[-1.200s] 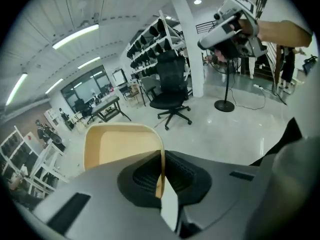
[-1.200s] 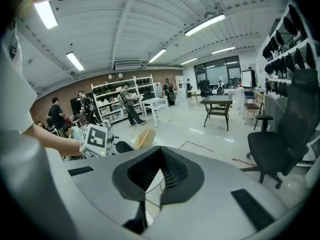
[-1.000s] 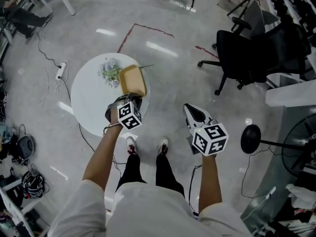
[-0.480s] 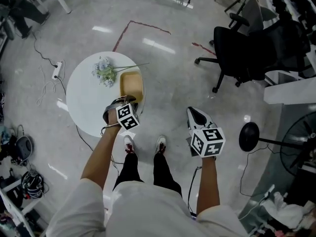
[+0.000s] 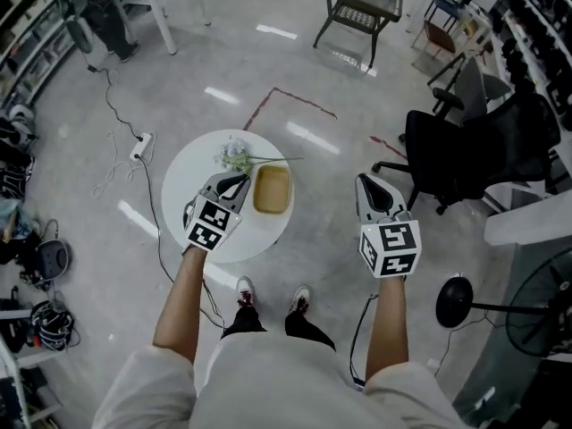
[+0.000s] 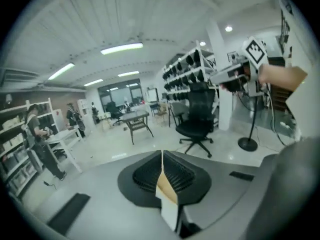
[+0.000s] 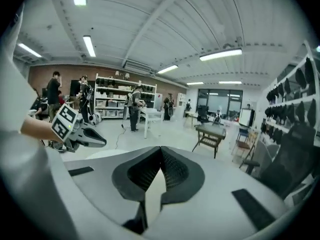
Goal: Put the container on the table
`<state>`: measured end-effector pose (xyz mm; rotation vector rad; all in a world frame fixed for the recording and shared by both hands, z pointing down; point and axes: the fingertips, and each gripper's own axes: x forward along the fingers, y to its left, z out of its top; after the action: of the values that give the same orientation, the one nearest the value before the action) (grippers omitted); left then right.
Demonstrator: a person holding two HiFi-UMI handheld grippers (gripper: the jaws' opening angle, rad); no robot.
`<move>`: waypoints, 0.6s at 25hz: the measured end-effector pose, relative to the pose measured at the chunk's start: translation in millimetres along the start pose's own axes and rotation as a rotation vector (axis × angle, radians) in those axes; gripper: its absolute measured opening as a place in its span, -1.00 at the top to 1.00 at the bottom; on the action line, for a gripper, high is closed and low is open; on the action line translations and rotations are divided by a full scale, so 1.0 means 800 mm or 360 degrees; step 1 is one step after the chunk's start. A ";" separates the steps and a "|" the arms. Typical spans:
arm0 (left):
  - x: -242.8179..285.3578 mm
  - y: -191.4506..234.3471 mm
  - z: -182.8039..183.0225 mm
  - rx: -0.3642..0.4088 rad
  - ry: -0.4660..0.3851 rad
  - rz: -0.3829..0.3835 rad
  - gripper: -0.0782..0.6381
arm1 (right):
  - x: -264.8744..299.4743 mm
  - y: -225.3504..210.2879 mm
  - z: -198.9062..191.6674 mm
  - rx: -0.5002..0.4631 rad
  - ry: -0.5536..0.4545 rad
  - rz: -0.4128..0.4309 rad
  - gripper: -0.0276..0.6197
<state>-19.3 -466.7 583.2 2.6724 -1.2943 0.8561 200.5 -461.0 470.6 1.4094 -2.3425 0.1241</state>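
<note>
Left gripper (image 5: 231,184): 2 jaws pressed together, empty; above the worktop's left part, beside the container.
Right gripper (image 5: 373,192): jaws closed, empty; above the floor, clear of the worktop.
Container (image 5: 272,189): tan, rectangular; resting on the round white worktop (image 5: 181,184), right side.
Flowers (image 5: 236,155): lying just behind the container.

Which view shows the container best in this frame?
The head view. It shows the whole container from above, lying on the round table next to the flowers and the left gripper. Both gripper views look out across the room and show none of it.
</note>
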 end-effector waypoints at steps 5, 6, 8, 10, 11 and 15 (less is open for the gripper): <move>-0.118 0.064 0.110 -0.0087 -0.0395 0.0242 0.73 | -0.011 0.023 0.108 -0.0146 -0.0221 0.0038 0.87; -0.140 0.071 0.126 -0.0078 -0.0454 0.0285 0.73 | -0.015 0.029 0.124 -0.0169 -0.0255 0.0047 0.87; -0.178 0.082 0.154 -0.0043 -0.0551 0.0367 0.73 | -0.023 0.040 0.152 -0.0221 -0.0314 0.0066 0.87; -0.212 0.088 0.175 0.0001 -0.0619 0.0434 0.73 | -0.032 0.052 0.175 -0.0273 -0.0357 0.0081 0.87; -0.226 0.091 0.182 0.0021 -0.0644 0.0463 0.73 | -0.036 0.057 0.185 -0.0295 -0.0373 0.0085 0.87; -0.269 0.096 0.205 0.0072 -0.0713 0.0540 0.73 | -0.051 0.071 0.215 -0.0360 -0.0428 0.0089 0.87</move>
<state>-107.8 -409.4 322.9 2.8280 -1.8798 0.3046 117.4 -447.3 305.2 1.3180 -2.5146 -0.3249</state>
